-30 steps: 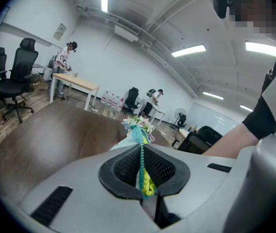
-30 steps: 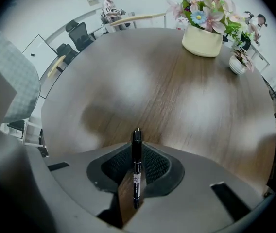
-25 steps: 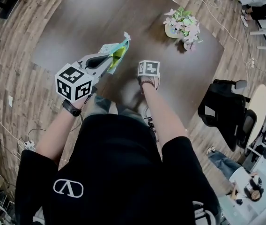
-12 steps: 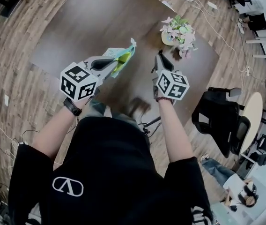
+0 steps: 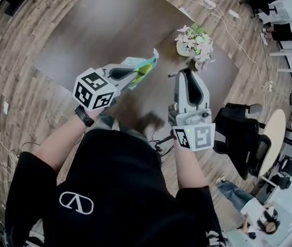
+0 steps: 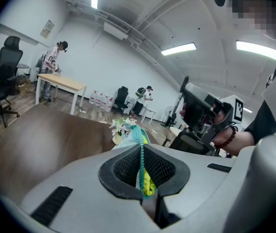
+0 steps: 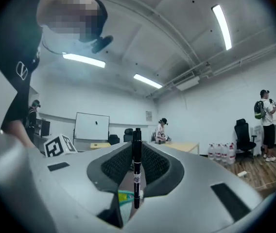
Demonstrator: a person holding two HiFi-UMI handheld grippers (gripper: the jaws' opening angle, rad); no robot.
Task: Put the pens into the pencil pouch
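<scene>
Bright even light from ceiling strip lamps point(image 7: 221, 25), soft shadows, strong fisheye bending, dark vignetted corners, mosaic patches

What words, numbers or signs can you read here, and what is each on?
No text is readable.
On the pen: white label, print too small.
On the black shirt: white oval emblem, no letters.
On the marker cubes: square patterns, no words.
On the wall poster: too blurred.

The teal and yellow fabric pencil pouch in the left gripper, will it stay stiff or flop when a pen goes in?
Probably floppy: the teal and yellow fabric pencil pouch looks crumpled where the left gripper pinches its zipper edge. Likely light: one pinch carries it.
</scene>
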